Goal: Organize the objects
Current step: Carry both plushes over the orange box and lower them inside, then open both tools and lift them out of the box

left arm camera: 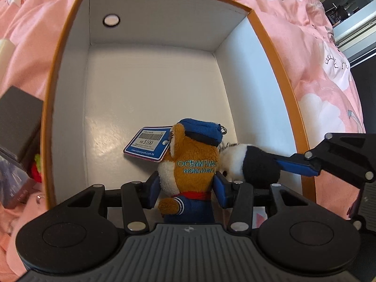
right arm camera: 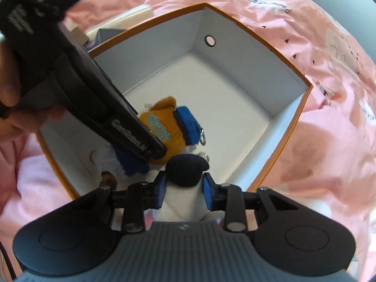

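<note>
A brown plush toy (left arm camera: 192, 164) with a blue cap and a blue price tag (left arm camera: 146, 144) sits low inside a white box with an orange rim (left arm camera: 253, 82). My left gripper (left arm camera: 188, 185) is shut on its body, blue pads pressing both sides. Just to its right lies a black-and-white plush (left arm camera: 246, 162), with a blue finger (left arm camera: 296, 167) of my right gripper against its black end. In the right wrist view my right gripper (right arm camera: 184, 185) is shut on that black-and-white plush (right arm camera: 185, 169), over the box (right arm camera: 235, 47). My left gripper (right arm camera: 155, 150) reaches in from the upper left, partly covering the brown toy (right arm camera: 164, 127).
Pink bedding with cloud prints (left arm camera: 317, 89) surrounds the box. A dark box (left arm camera: 16, 117), a red and green item (left arm camera: 36, 169) and a cream cylinder (left arm camera: 5, 47) lie left of it. A person's hand (right arm camera: 9, 89) holds the left gripper. The box's far floor is bare.
</note>
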Demonstrator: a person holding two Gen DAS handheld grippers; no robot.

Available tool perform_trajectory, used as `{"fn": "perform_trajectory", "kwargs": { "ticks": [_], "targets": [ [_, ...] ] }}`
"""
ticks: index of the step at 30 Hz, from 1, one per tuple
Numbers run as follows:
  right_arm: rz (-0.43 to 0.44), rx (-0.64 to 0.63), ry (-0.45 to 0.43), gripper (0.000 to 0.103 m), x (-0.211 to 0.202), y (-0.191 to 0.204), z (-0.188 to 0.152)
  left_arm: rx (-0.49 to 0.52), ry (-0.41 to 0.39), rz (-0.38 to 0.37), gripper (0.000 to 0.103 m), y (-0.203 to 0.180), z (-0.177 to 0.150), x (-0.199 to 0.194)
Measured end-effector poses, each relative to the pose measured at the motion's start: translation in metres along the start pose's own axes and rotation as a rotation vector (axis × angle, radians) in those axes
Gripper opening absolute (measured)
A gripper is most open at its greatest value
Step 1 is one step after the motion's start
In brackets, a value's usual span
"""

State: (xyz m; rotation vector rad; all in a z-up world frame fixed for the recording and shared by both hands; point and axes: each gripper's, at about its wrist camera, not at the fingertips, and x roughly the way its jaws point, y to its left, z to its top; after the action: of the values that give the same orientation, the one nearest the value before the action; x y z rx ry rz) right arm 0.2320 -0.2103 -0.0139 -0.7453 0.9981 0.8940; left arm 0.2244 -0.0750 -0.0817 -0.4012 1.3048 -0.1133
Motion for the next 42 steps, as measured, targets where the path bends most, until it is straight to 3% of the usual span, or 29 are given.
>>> {"fn": "perform_trajectory", "kwargs": {
  "ticks": [3,5,8,12,15,19,28,35,42],
  "targets": [
    [-0.012,-0.066,0.051,0.033,-0.003,0.004,-0.001,-0.012,0.004,-0.01,0.054,0.004,-0.005,0.004],
    [-0.032,-0.118,0.037,0.028,-0.007,0.01,-0.004,-0.018,-0.012,-0.014,0.054,0.004,-0.006,0.003],
    [0.01,-0.088,-0.042,0.023,-0.016,0.007,-0.007,-0.047,-0.037,-0.019,0.053,0.007,-0.007,-0.001],
    [0.002,-0.034,-0.005,0.023,-0.01,-0.003,-0.009,-0.073,-0.049,-0.028,0.053,0.007,-0.011,0.0],
    [-0.027,-0.033,0.047,0.023,-0.007,-0.001,-0.004,-0.098,-0.024,-0.02,0.054,0.0,-0.014,0.01],
    [-0.056,-0.098,0.061,0.023,-0.003,0.017,0.01,-0.092,0.019,-0.008,0.055,-0.004,-0.014,0.018],
    [-0.092,-0.115,0.073,0.023,0.003,0.028,0.01,-0.027,0.137,0.013,0.056,-0.01,-0.001,0.037],
    [-0.106,-0.089,0.04,0.029,-0.005,0.03,0.007,0.024,0.099,0.009,0.061,-0.013,-0.007,0.029],
    [-0.123,-0.054,0.032,0.041,-0.013,0.032,0.008,0.092,-0.024,0.041,0.064,-0.018,-0.022,0.007]
  ]
}}
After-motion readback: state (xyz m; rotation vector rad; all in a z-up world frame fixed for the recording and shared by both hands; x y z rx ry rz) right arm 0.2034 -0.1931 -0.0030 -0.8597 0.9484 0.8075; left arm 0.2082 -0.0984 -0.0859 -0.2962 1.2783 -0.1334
